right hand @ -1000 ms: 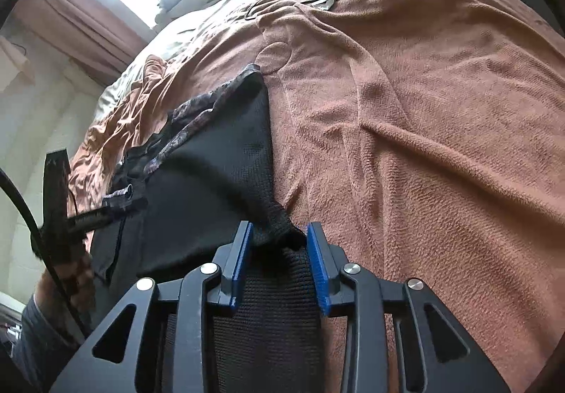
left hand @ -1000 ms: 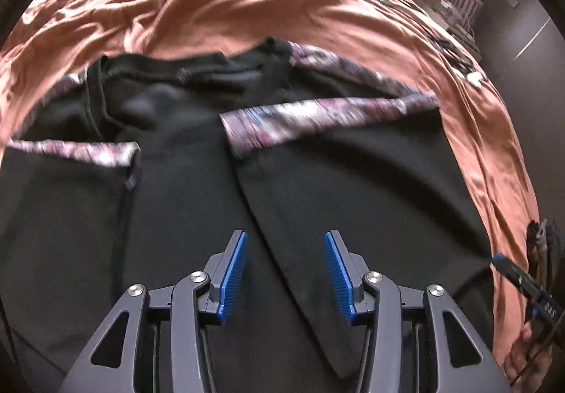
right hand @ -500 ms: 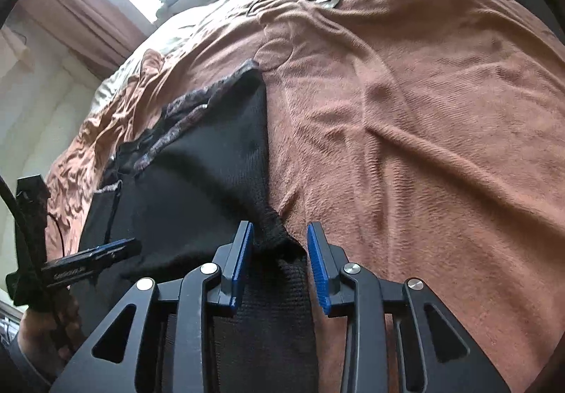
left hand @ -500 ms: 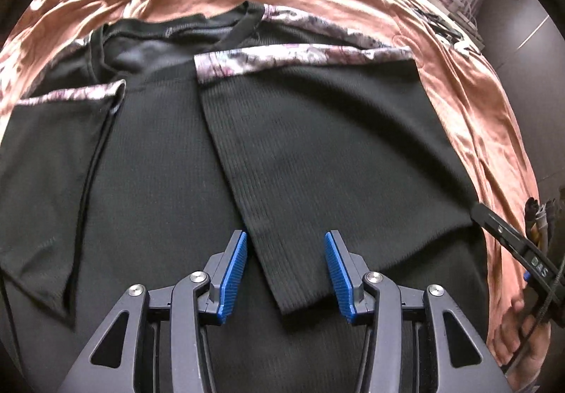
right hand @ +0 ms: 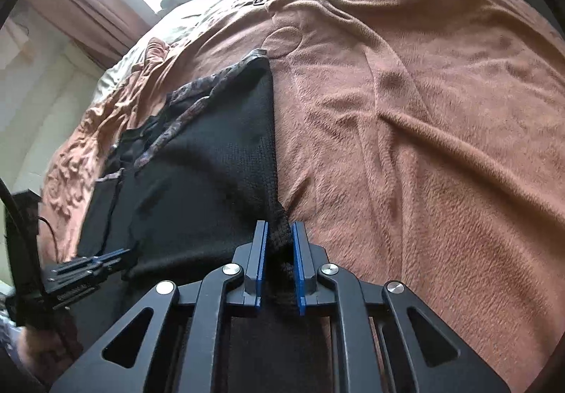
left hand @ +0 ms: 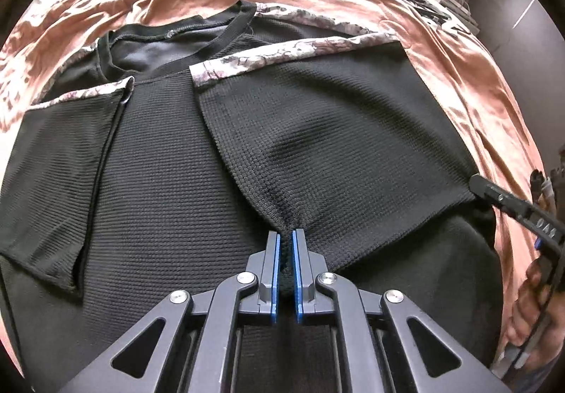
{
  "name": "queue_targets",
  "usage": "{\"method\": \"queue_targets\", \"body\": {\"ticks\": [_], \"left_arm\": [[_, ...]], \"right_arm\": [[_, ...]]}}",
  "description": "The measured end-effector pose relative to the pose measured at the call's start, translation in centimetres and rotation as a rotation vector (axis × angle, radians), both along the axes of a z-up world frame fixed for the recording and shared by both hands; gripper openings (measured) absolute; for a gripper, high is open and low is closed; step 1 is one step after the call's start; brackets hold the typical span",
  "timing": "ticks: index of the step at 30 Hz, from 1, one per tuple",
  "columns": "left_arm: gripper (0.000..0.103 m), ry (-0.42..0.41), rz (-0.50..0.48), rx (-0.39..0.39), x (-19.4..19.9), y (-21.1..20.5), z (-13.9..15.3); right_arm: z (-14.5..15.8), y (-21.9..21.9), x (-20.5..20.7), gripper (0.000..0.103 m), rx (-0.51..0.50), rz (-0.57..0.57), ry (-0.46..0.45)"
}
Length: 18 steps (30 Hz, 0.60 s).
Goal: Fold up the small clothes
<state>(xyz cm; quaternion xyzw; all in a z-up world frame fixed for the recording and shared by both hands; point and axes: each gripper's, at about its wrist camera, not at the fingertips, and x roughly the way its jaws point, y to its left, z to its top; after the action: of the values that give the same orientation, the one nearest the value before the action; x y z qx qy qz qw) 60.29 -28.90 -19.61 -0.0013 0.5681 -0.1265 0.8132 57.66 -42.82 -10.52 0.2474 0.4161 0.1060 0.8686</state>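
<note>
The black top point(left hand: 169, 181) lies flat on the bed's pink blanket point(right hand: 441, 131), both sides already folded in over the middle; the lengthwise folds are left, I judge. My left gripper point(left hand: 285, 237) has just closed, its jaws narrow on the inner corner of the right flap. My right gripper point(right hand: 279, 234) has closed too, pinching that flap's outer edge. The knit is waffled and limp, the sleeve cuffs floral; the blanket is fuzzy.

Both jaws have just been closing: the left gripper point(left hand: 286, 234) pinches the black top's point(left hand: 169, 181) folded flap, and the right gripper point(right hand: 279, 227) apparently clamps its bunched edge.
</note>
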Motion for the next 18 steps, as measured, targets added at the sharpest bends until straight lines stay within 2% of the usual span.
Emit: {"method": "queue_targets", "body": {"ticks": [3, 7, 14, 18], "left_arm": [[0.007, 0.003, -0.002, -0.002, -0.1, 0.2, -0.2], [0.007, -0.007, -0.01, 0.013, 0.2, -0.3, -0.2], [0.007, -0.02, -0.006, 0.034, 0.2, 0.2, -0.1], [0.007, -0.013, -0.002, 0.034, 0.3, 0.5, -0.4]], "right_arm": [[0.5, -1.4, -0.3, 0.017, 0.069, -0.03, -0.02], [0.1, -1.8, -0.2, 0.04, 0.079, -0.039, -0.022], [-0.7, -0.4, 0.6, 0.041, 0.04, -0.014, -0.001], [-0.7, -0.7, 0.7, 0.041, 0.061, -0.029, 0.0]]}}
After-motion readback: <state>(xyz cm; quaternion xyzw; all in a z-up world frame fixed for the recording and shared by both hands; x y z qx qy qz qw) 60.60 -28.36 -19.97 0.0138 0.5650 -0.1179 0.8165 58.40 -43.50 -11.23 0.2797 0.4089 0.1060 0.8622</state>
